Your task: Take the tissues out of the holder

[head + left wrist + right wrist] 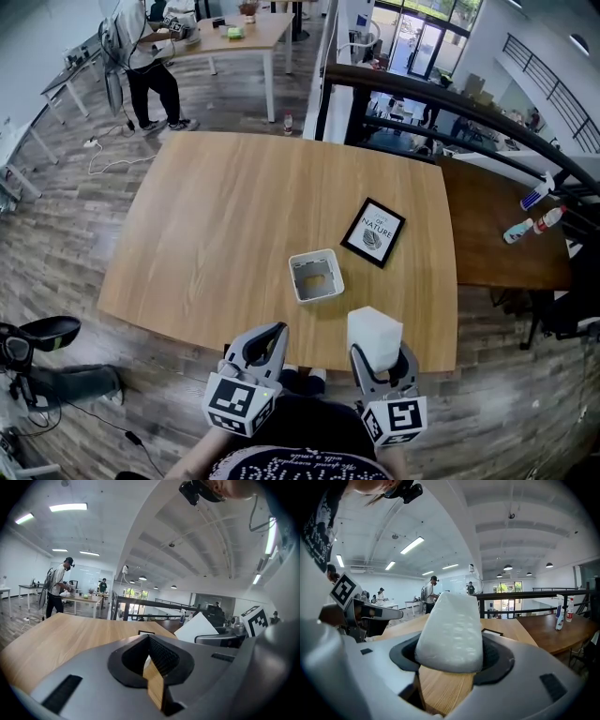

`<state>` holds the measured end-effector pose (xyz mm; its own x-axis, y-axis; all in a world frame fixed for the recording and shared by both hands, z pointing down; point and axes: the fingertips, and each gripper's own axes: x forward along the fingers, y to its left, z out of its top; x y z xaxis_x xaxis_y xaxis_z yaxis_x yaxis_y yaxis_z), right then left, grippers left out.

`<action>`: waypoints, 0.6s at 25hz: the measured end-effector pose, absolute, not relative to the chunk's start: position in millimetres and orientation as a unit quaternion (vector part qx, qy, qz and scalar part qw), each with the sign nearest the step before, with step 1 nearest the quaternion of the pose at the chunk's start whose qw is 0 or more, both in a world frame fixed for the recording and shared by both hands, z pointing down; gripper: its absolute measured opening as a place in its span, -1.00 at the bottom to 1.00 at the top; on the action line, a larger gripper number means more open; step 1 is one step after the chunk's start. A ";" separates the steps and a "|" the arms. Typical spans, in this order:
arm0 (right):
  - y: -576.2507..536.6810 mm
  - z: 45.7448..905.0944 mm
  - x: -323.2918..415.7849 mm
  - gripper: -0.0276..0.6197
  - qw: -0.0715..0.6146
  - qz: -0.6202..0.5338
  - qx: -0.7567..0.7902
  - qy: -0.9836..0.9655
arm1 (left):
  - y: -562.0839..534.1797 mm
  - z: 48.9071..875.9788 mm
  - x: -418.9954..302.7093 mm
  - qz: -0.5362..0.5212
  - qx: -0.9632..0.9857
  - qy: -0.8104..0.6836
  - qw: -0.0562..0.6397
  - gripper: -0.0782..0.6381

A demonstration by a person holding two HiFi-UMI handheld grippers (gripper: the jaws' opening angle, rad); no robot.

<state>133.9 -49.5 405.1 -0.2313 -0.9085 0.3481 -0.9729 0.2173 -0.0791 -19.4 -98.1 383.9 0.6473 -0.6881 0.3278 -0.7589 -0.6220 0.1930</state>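
Observation:
The white tissue holder stands on the wooden table, near its front edge, and I see no tissues inside it. A white block of tissues is clamped in my right gripper, held up over the table's front edge, to the right of the holder and nearer to me. The right gripper view shows the tissues filling the space between the jaws. My left gripper hovers just in front of the holder with its jaws together and nothing in them. In the left gripper view, the tissues show off to the right.
A black-framed picture lies flat on the table, right of the holder. Spray bottles stand on a darker table to the right. A person works at a far table. A railing runs behind the table.

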 end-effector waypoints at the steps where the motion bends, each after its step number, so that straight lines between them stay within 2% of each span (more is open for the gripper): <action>1: -47.2 405.1 134.0 -0.02 0.114 0.142 0.610 -0.771 | -97.9 383.4 -18.7 0.111 0.894 -0.404 0.158 -0.77; 15: -26.1 404.4 122.2 -0.02 0.106 0.127 0.599 -0.784 | -90.3 375.0 -16.5 0.106 0.898 -0.401 0.145 -0.77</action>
<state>122.2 -26.1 404.4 -0.2604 -0.9118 0.3174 -0.9654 0.2507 -0.0717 -16.5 -90.3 375.0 0.6556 -0.6898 0.3072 -0.7515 -0.6358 0.1760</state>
